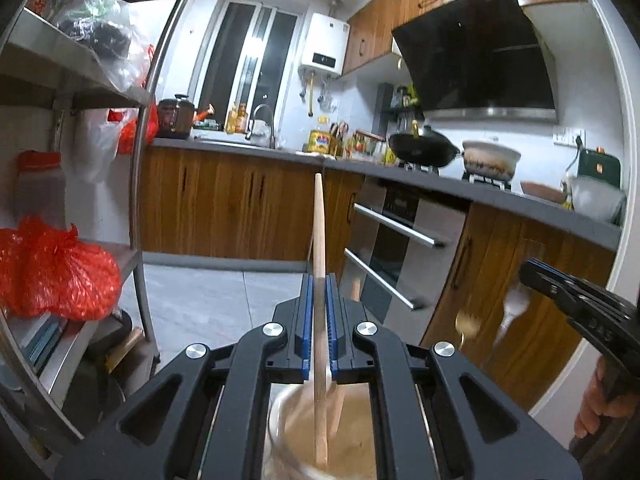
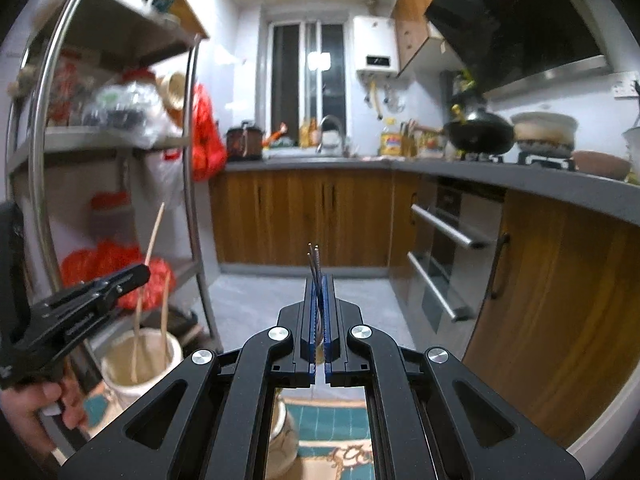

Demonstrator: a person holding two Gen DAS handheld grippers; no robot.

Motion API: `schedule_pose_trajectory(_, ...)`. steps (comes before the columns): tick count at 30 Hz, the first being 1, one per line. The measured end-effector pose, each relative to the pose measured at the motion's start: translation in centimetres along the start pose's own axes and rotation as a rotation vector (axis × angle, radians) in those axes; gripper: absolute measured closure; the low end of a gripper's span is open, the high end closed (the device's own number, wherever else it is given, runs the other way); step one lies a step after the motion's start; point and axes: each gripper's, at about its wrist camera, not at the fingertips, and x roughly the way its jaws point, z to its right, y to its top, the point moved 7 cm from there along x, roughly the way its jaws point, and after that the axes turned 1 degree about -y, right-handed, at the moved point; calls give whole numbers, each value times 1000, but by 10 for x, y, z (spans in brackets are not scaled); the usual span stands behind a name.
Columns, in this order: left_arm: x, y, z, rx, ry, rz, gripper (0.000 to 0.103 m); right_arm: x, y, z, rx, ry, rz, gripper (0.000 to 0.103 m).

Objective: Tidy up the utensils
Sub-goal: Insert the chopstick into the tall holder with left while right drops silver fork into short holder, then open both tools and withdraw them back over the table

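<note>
Directly under the left gripper [image 1: 319,292] sits a pale cup [image 2: 138,360]; its jaws are clamped on a wooden chopstick [image 1: 319,220]. Right gripper [image 2: 319,292] pinches thin metal utensils [image 2: 314,264]. Both loads look mid-carry; next they need lowering upright into a holder.

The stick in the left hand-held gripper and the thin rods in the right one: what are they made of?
Stick: seems bare wood, pale tan, matte, rounded tip. Rods: probably metal, thin, dark grey with a slight shine; blur leaves it open.
</note>
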Motion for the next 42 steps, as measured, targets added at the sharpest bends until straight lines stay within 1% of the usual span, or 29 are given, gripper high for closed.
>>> schedule_pose_trajectory(4,-4,-17,-1,14,0,-37,97,11,-15,-5,0,11,-54,100)
schedule_pose_trajectory(8,-5,-26,-4,21,5,-66,97,19,-26,-6,7,6,-96,99)
schedule_pose_trajectory(16,-5,-34,-10,21,21,-86,97,25,-36,-7,-3,4,-132,99)
schedule_pose_trajectory(24,-6,-32,-13,26,30,-90,96,25,-37,-7,-7,1,-132,99)
schedule_pose_trajectory(28,-9,-29,-12,28,28,-95,96,21,-35,-3,-1,3,-118,88)
schedule_pose_trajectory(30,-12,-27,-11,40,26,-94,94,16,-32,1,14,4,-104,82)
schedule_pose_trajectory(31,-14,-26,-10,47,25,-92,84,12,-31,4,24,5,-96,75)
schedule_pose_trajectory(32,-17,-24,-9,55,23,-88,67,8,-30,8,38,5,-85,72)
schedule_pose_trajectory(33,-19,-23,-8,61,22,-83,59,6,-28,11,50,3,-79,69)
schedule_pose_trajectory(34,-24,-20,-6,72,23,-70,51,3,-28,14,63,4,-76,67)
schedule_pose_trajectory(36,-29,-18,-3,94,28,-62,45,-1,-28,21,92,7,-78,61)
schedule_pose_trajectory(37,-31,-18,-2,106,28,-65,39,-2,-28,23,103,10,-78,50)
schedule_pose_trajectory(38,-34,-18,0,116,31,-64,30,-4,-28,25,116,17,-79,32)
schedule_pose_trajectory(39,-38,-18,1,124,35,-58,24,-7,-29,27,133,32,-77,20)
schedule_pose_trajectory(40,-41,-18,2,131,40,-53,11,-9,-28,27,148,47,-71,5)
schedule_pose_trajectory(41,-45,-17,4,138,50,-46,5,-14,-27,30,170,61,-53,5)
schedule_pose_trajectory(42,-48,-17,5,145,51,-40,6,-17,-27,30,178,64,-44,5)
